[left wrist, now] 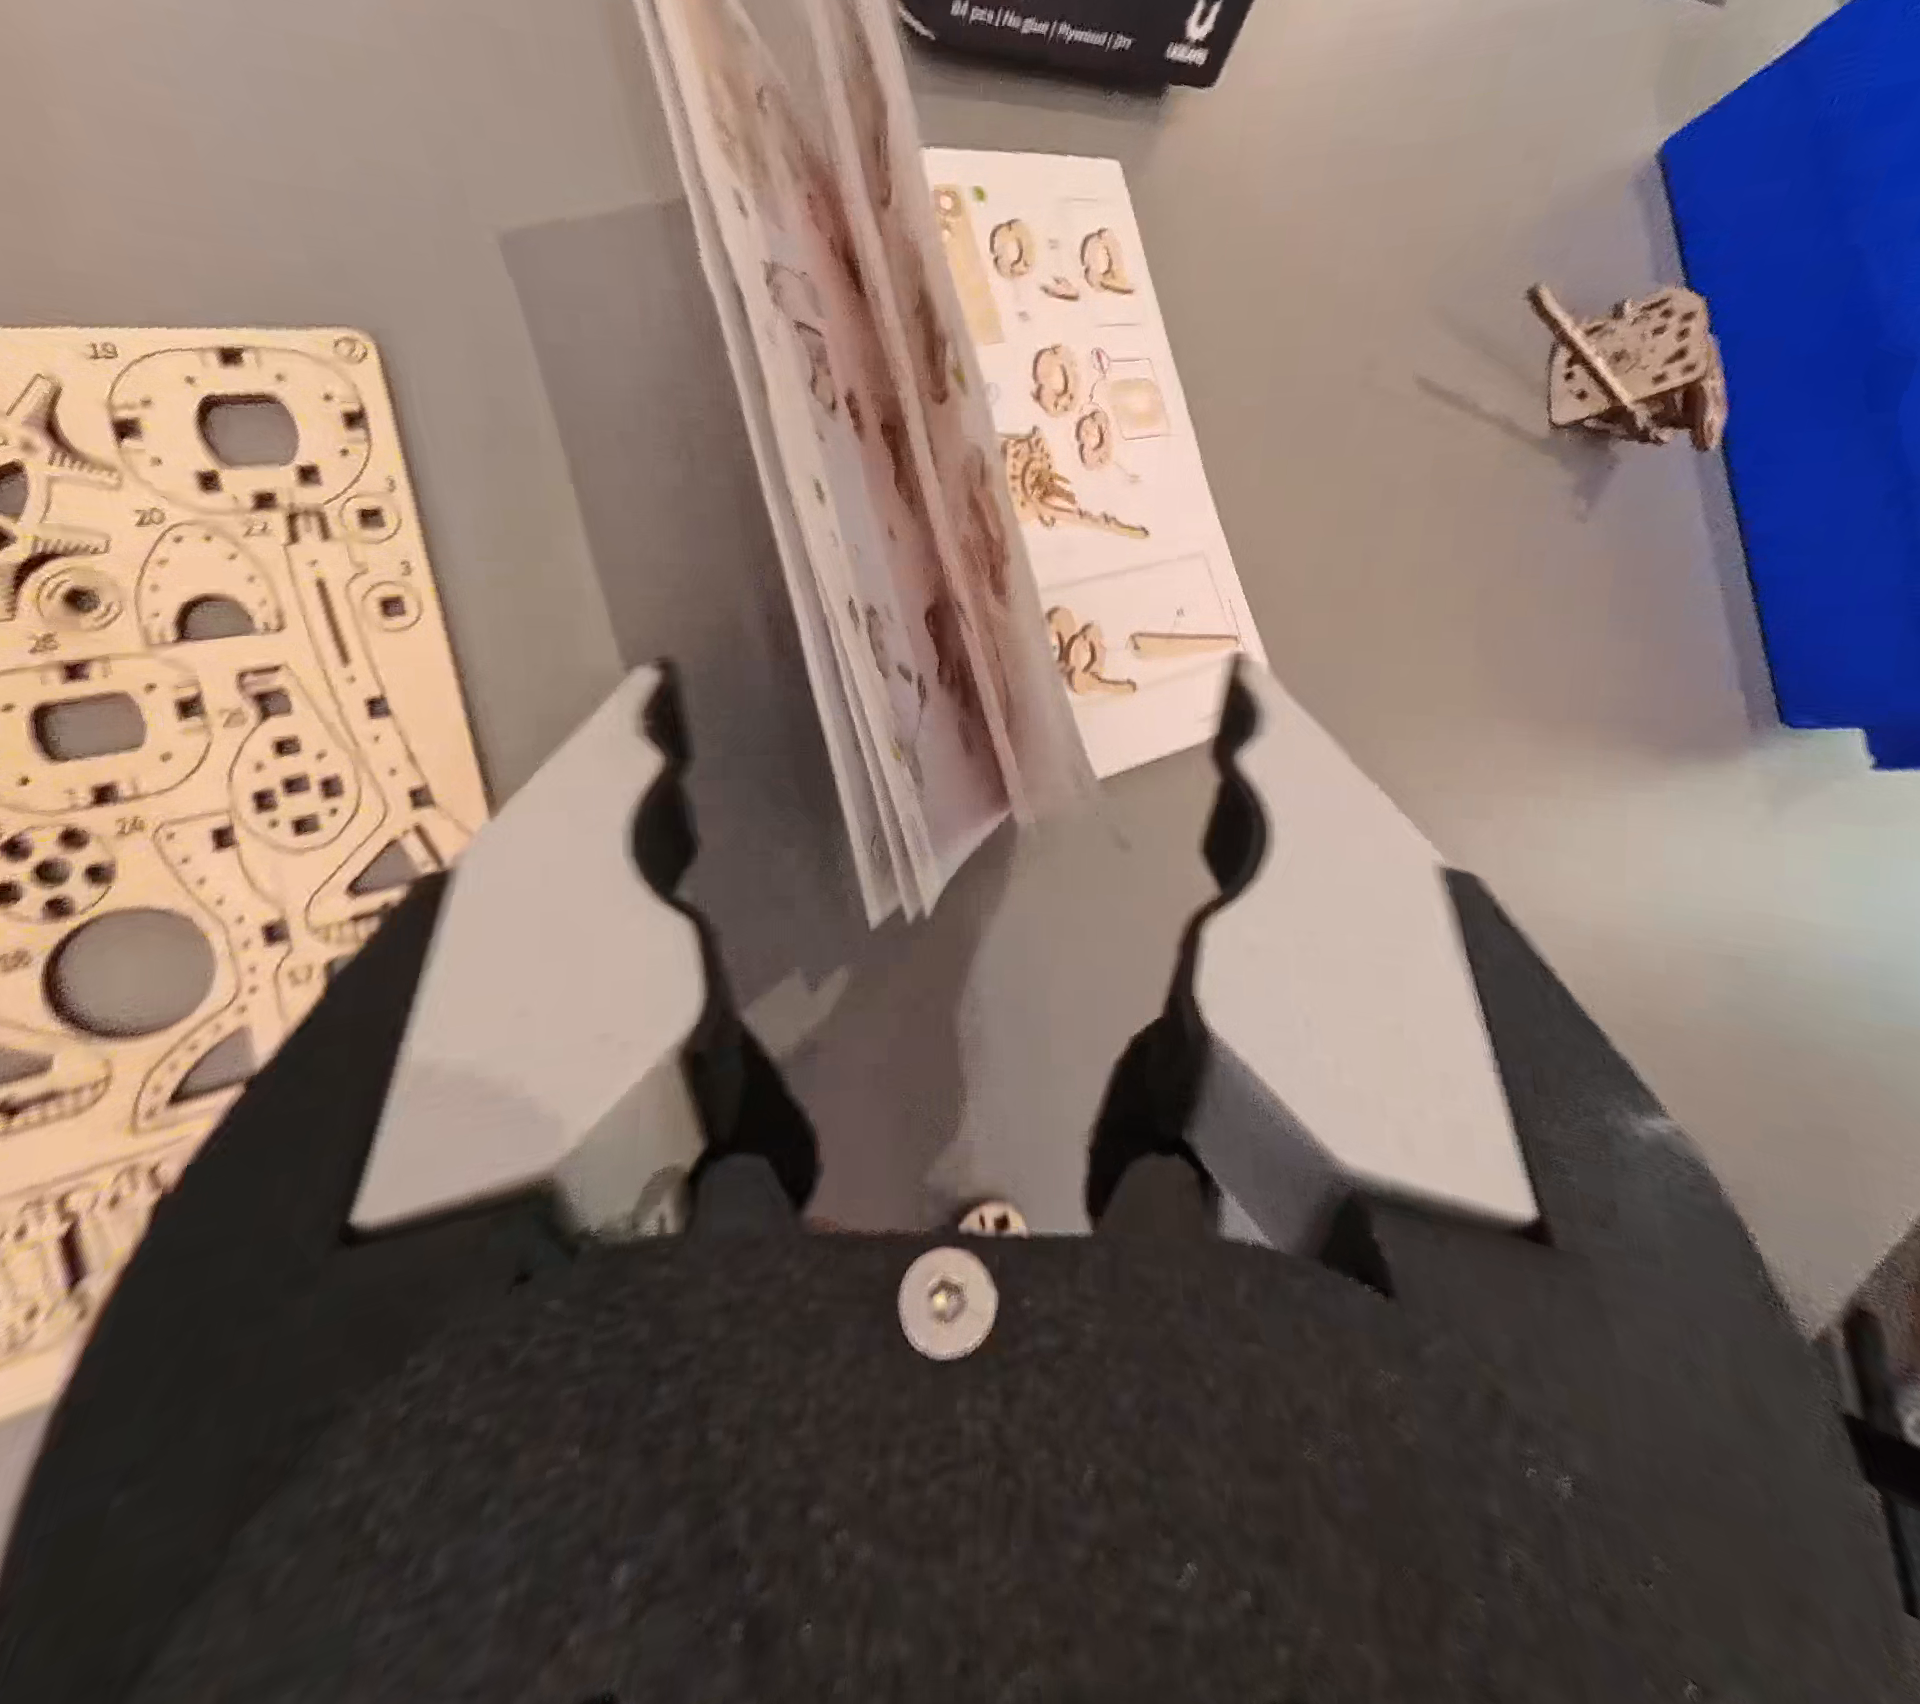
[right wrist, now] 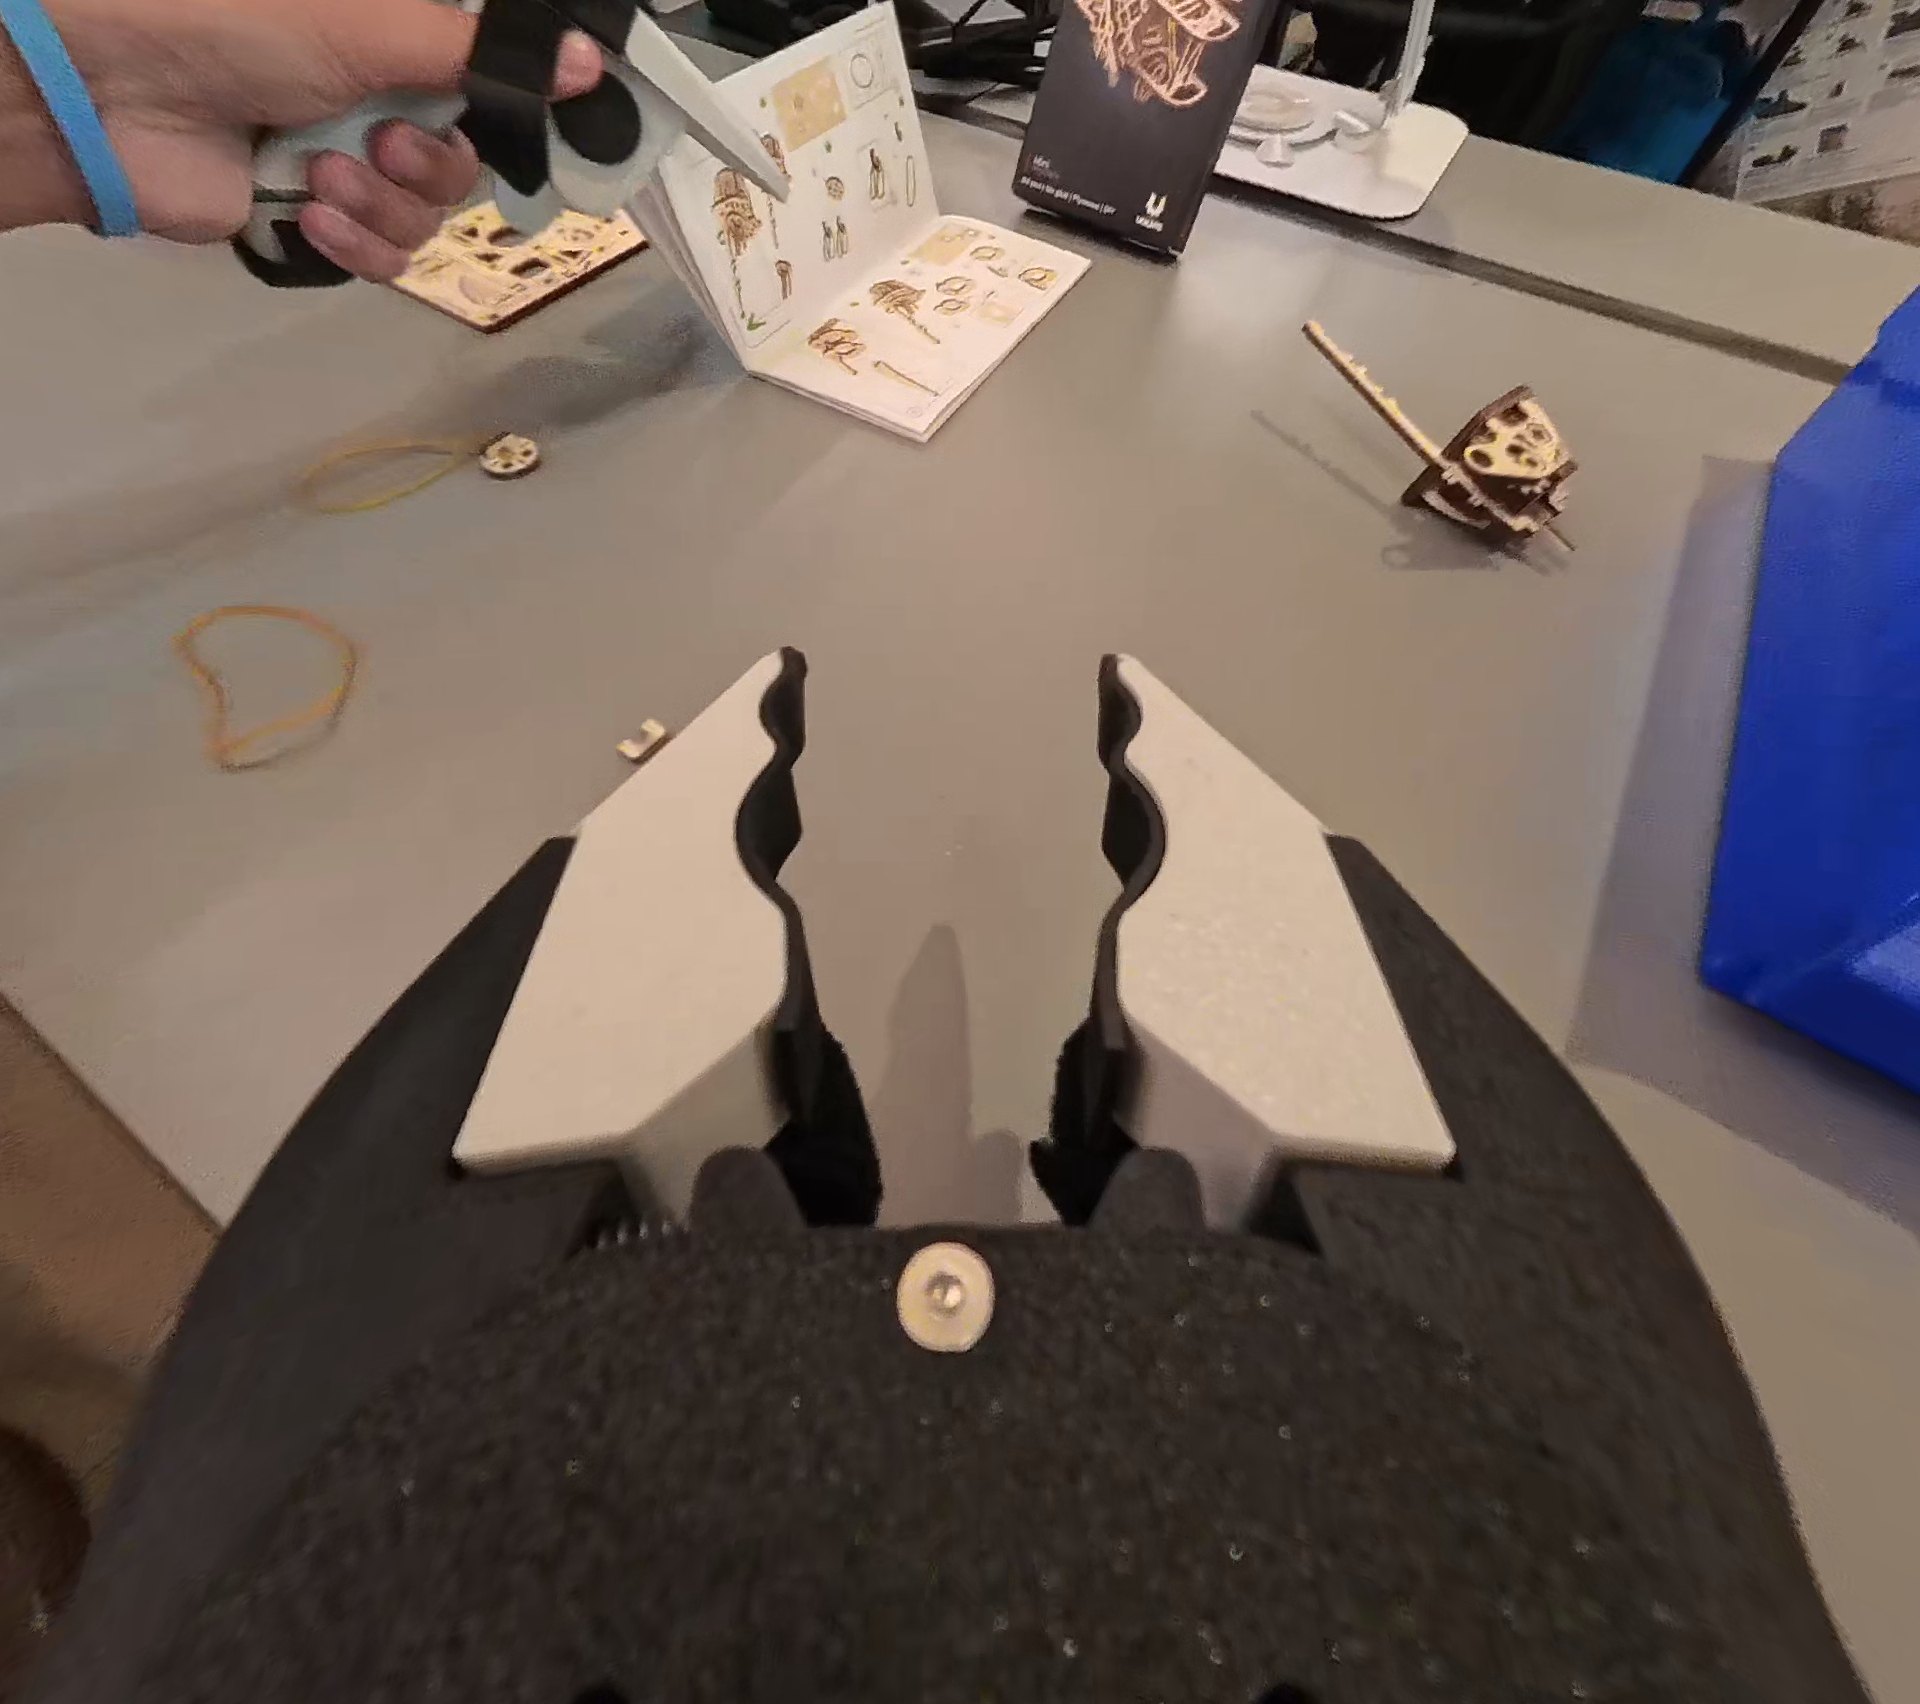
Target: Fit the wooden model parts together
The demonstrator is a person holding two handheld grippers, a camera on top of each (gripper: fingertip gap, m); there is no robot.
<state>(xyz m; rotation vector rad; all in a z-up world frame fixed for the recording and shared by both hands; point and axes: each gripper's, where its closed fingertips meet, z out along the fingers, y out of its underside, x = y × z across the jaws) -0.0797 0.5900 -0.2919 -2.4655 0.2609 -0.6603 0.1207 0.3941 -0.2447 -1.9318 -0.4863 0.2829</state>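
My left gripper (left wrist: 951, 683) is open, with the raised, blurred pages of the instruction booklet (left wrist: 862, 407) just ahead of its fingertips. In the right wrist view one of its fingers (right wrist: 707, 106) touches the booklet's lifted pages (right wrist: 790, 200). A wooden parts sheet (left wrist: 208, 667) lies to the left. A partly built wooden assembly with a stick (right wrist: 1486, 459) lies at the right, also in the left wrist view (left wrist: 1626, 376). My right gripper (right wrist: 951, 669) is open and empty over bare table.
A black kit box (right wrist: 1164, 23) stands behind the booklet. A blue bin (right wrist: 1839, 719) is at the right edge. A small wooden wheel (right wrist: 509, 454), two rubber bands (right wrist: 265, 683) and a tiny wooden piece (right wrist: 639, 740) lie at the left.
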